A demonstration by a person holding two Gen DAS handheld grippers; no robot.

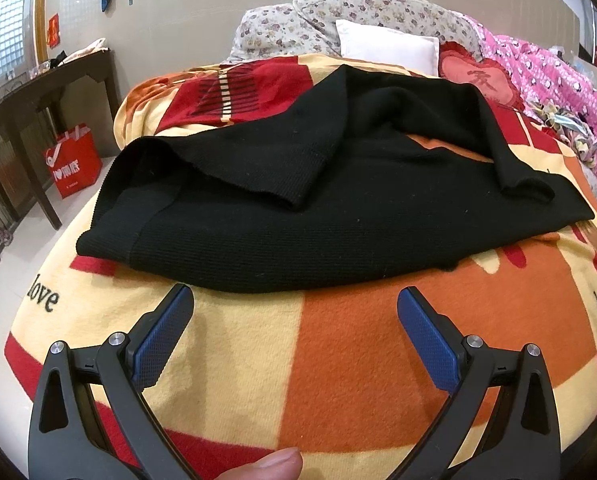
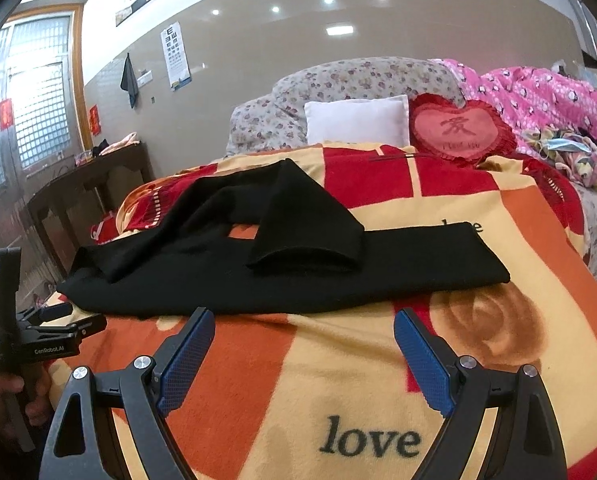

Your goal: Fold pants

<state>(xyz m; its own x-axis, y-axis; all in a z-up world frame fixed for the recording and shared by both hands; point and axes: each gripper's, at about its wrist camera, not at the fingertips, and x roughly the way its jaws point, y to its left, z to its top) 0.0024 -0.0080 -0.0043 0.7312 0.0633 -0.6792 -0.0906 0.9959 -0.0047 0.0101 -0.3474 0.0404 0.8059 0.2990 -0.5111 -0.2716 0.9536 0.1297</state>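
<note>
Left wrist view: left claw (image 1: 294,300) gapes empty just short of the black pants (image 1: 298,200); right claw (image 2: 302,324) likewise. Blanket (image 2: 338,380) reads "love".

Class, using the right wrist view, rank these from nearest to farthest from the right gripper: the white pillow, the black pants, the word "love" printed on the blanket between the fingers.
1. The word "love", low between the right gripper fingers.
2. The black pants, just beyond the fingertips, mid-bed.
3. The white pillow, at the far end against the floral bedding.
</note>
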